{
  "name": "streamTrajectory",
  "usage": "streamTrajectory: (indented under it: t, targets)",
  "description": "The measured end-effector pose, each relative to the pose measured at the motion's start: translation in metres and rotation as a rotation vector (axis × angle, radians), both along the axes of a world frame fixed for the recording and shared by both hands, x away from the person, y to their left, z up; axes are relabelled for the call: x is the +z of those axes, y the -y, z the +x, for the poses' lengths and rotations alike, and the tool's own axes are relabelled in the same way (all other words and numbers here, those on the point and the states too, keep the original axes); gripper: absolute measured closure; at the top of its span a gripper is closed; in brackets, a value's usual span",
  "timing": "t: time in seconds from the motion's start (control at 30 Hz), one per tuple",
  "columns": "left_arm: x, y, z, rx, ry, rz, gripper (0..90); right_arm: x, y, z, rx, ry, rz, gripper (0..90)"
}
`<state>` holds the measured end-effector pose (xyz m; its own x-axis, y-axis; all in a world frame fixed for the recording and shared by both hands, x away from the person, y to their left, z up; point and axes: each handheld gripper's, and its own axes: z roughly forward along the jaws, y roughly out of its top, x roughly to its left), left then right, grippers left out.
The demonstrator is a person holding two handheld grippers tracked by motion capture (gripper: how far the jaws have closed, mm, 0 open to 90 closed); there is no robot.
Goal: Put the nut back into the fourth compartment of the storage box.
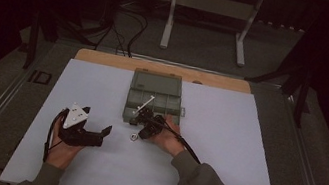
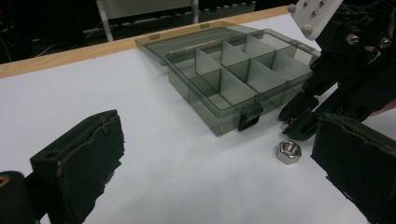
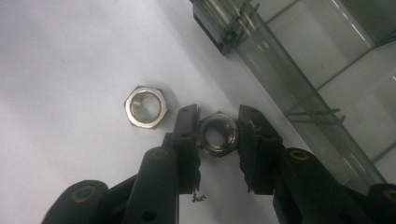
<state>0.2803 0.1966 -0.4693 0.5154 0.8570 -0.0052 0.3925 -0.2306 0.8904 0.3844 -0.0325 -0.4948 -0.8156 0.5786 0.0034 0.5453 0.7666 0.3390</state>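
nuts: two, both on the white table (image 3: 56,56) | one nut (image 3: 217,133) clamped between the right gripper (image 3: 217,135) jaws, beside the compartment box (image 3: 299,79) (lid open) | second nut (image 3: 145,106) lies free, just left of those jaws | left gripper (image 2: 210,177) jaws wide apart, holding nothing

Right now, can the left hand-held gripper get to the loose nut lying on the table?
Probably yes: the loose nut lies on bare table just ahead of the open left hand-held gripper, nothing between. The right hand-held gripper sits close beside it.

Organizer box (image 3: 322,79) cropped at frame edge
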Motion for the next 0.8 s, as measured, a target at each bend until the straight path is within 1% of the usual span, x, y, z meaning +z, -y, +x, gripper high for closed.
streamTrajectory:
  t: [0.5,0.6,0.67,0.8]
  targets:
    - [-0.0001,0.0000,0.0001,0.001,-0.001,0.000,2.4,0.0013,0.0022,-0.0007,0.010,-0.018,-0.016,70.0]
    - [-0.0002,-0.0001,0.0001,0.001,-0.001,0.001,2.4,0.0013,0.0033,-0.0009,0.011,-0.021,-0.013,70.1]
    - [-0.0003,-0.0002,0.0002,0.002,-0.001,-0.001,2.4,0.0020,0.0040,-0.0014,0.016,-0.027,-0.021,70.0]
    - [-0.0003,-0.0002,0.0003,0.002,-0.001,0.000,2.4,0.0035,0.0057,-0.0025,0.018,-0.033,-0.017,70.1]
